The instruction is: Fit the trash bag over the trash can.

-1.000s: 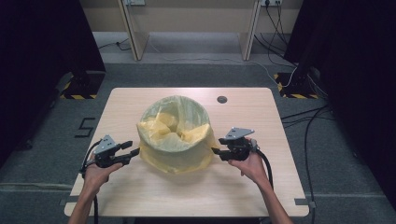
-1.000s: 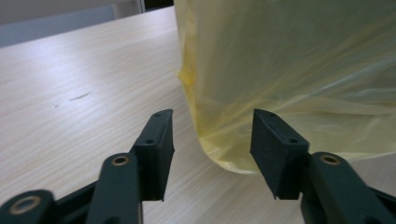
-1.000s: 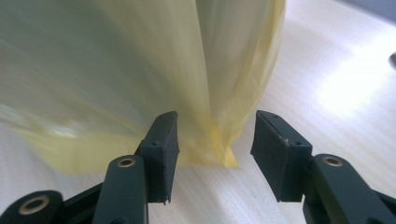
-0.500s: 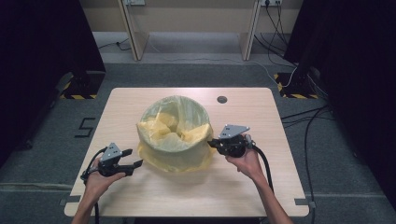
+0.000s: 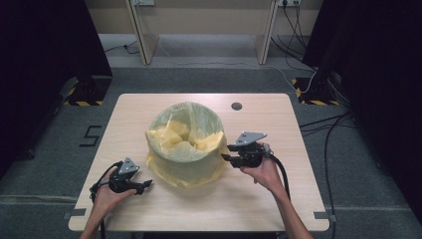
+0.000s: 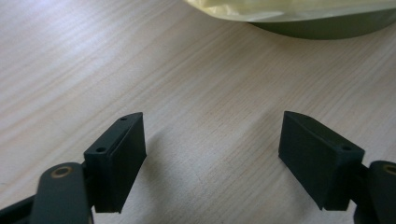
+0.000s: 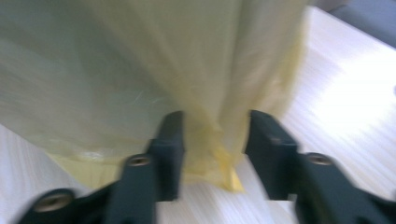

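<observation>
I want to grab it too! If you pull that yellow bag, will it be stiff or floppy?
Probably floppy: the yellow bag sags in wrinkled folds over the bin. It looks thin and see-through, so likely light and easy to tear. The right hand-held gripper has a bunched fold between its jaws.

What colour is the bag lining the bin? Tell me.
Pale translucent yellow; the bag shows best in the high view.

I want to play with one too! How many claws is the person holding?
2. The left claw sits low on the table, open, apart from the yellow bag. The right claw is at the bag's right side, jaws around a fold of it.
</observation>
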Demonstrator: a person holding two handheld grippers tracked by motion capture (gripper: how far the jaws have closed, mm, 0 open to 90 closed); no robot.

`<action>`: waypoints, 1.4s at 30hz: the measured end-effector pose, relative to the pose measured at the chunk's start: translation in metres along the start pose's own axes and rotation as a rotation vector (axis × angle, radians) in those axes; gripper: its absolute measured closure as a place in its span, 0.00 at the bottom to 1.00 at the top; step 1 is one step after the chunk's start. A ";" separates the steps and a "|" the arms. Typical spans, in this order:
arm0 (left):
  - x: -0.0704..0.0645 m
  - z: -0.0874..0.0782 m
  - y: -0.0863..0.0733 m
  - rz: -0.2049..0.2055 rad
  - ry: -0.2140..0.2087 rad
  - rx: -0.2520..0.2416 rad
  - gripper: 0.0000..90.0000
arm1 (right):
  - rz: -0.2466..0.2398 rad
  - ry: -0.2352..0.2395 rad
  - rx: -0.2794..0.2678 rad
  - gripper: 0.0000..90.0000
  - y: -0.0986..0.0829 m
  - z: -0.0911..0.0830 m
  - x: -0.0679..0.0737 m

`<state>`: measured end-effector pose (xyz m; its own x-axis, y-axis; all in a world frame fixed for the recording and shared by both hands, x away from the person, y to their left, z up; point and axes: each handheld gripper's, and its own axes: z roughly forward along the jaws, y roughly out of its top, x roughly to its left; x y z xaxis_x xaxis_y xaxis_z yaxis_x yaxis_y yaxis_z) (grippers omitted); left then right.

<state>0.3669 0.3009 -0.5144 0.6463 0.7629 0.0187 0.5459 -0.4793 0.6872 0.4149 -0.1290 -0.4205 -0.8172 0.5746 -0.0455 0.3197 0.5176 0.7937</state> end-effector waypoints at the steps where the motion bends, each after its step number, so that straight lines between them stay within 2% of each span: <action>1: 0.001 0.001 -0.001 -0.013 -0.003 -0.001 0.23 | 0.025 -0.016 -0.009 0.48 0.002 -0.009 0.000; 3: 0.003 0.003 -0.003 -0.036 -0.020 -0.023 0.19 | 0.052 -0.040 -0.050 0.42 0.009 -0.028 -0.001; 7: 0.007 0.008 -0.007 -0.013 -0.045 -0.078 0.15 | 0.069 -0.072 -0.137 0.36 0.032 -0.056 0.001; 10: 0.008 0.008 -0.007 -0.005 -0.046 -0.077 0.15 | 0.039 -0.074 -0.172 0.34 0.057 -0.062 0.007; 13: 0.008 0.008 -0.007 -0.007 -0.047 -0.078 0.15 | -0.003 -0.061 -0.192 0.33 0.087 -0.058 0.017; 16: 0.008 0.008 -0.007 -0.007 -0.047 -0.080 0.15 | -0.060 -0.038 -0.199 0.33 0.119 -0.047 0.031; 19: 0.008 0.007 -0.007 -0.007 -0.047 -0.077 0.15 | -0.104 -0.002 -0.171 0.33 0.148 -0.027 0.044; 22: 0.008 0.007 -0.007 -0.007 -0.047 -0.077 0.15 | -0.111 0.030 -0.139 0.33 0.170 -0.003 0.051; 25: 0.008 0.007 -0.007 -0.008 -0.047 -0.077 0.15 | -0.126 0.041 -0.110 0.33 0.183 0.019 0.056; 32: 0.008 0.007 -0.007 -0.007 -0.047 -0.077 0.15 | -0.122 0.079 -0.042 0.33 0.192 0.057 0.062; 42: 0.008 0.007 -0.007 -0.009 -0.047 -0.078 0.15 | -0.164 0.095 0.090 0.32 0.185 0.097 0.072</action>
<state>0.3723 0.3070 -0.5243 0.6672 0.7446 -0.0204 0.5093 -0.4360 0.7420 0.4619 0.0690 -0.3356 -0.9021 0.4176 -0.1089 0.2166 0.6565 0.7226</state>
